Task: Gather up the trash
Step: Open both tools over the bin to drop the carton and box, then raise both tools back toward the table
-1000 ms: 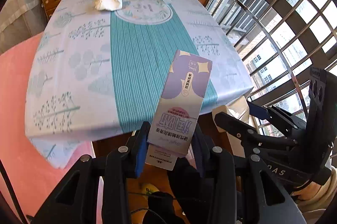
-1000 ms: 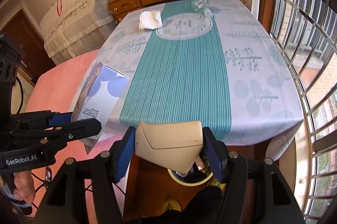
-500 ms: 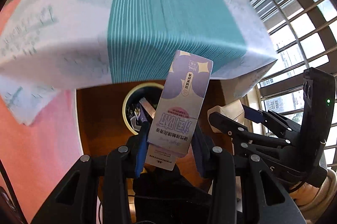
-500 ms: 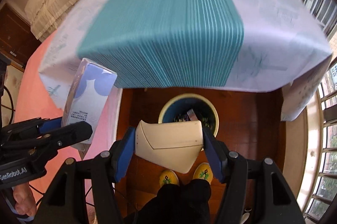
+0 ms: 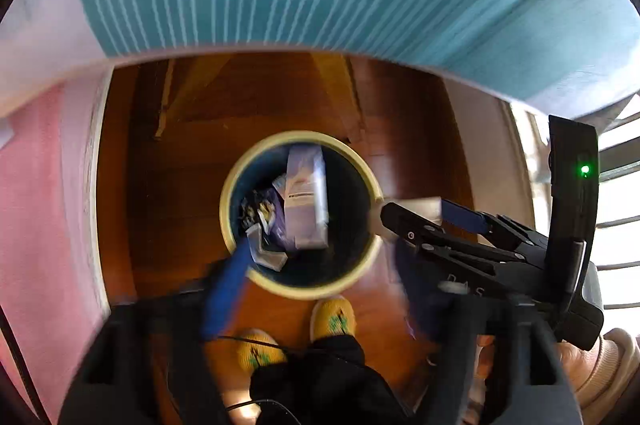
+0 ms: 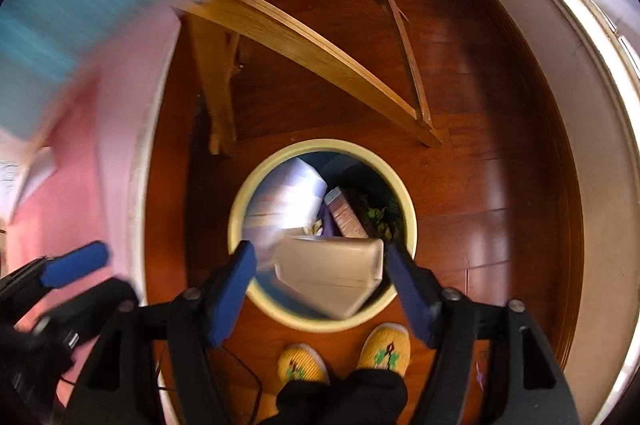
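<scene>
Both wrist views – steeply down, near – share bin.

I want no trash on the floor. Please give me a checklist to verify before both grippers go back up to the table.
1. Purple carton inside the bin: ok.
2. Left gripper empty, jaws opening: ok.
3. Cream carton free of the right gripper: ok, jaws opening, pads apart from it.
4. Cream carton fully inside the bin: not ok, it is above the near rim, tilted.
5. Slippers clear of the bin: ok.
</scene>
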Tool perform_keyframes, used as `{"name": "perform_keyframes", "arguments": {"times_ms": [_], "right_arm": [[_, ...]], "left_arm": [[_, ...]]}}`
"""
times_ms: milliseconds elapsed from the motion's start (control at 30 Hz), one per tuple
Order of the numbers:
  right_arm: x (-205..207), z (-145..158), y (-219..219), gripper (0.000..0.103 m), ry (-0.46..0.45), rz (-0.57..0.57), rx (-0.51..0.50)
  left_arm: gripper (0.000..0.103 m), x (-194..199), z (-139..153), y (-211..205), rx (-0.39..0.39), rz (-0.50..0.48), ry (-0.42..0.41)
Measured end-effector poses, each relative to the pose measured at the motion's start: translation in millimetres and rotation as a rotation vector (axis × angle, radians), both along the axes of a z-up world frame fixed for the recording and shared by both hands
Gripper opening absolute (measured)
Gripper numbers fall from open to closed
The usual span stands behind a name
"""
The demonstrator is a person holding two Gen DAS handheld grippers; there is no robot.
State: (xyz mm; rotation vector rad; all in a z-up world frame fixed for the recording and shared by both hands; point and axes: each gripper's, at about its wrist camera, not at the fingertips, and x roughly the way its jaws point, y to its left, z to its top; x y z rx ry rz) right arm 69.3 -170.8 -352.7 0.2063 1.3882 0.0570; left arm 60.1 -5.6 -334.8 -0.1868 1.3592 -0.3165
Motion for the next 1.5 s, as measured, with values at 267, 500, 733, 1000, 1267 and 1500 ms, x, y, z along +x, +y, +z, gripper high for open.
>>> {"name": "perform_keyframes", "arguments": {"times_ms": [267,500,733,1000,1267,1500], "right_arm": [[4.1,-16.8,-3.1,0.075,-0.033,0.001,-0.019],[3.1,-1.8,-7.1,0.075,-0.030,0.002,-0.007],[-1.6,27.4,-8.6,0.075,-0.026,-0.004,0.007],[-8.4,87.8,-7.0,0.075,-0.035,-0.016,0.018],[-15.8,169.3,-9.1,0.076,-0.063,-0.033,0.045],[-18.9,253.5,-14.2,0.076,-0.108,-0.027,0.084]], "left_arm": [[0.089,0.4,-29.8,0.6,0.068,0.059,0.008],[0.089,4.9,-20.2,7.1,0.095,0.076,0.002],[0.089,1.3,13.2,11.6,0.100,0.104,-0.011],[0.100,-4.0,73.3,13.8,0.104,0.113,-0.038],[0.100,-10.5,156.9,20.3,0.121,0.107,-0.104],[0.100,-17.1,237.9,24.7,0.128,0.105,-0.179]]}}
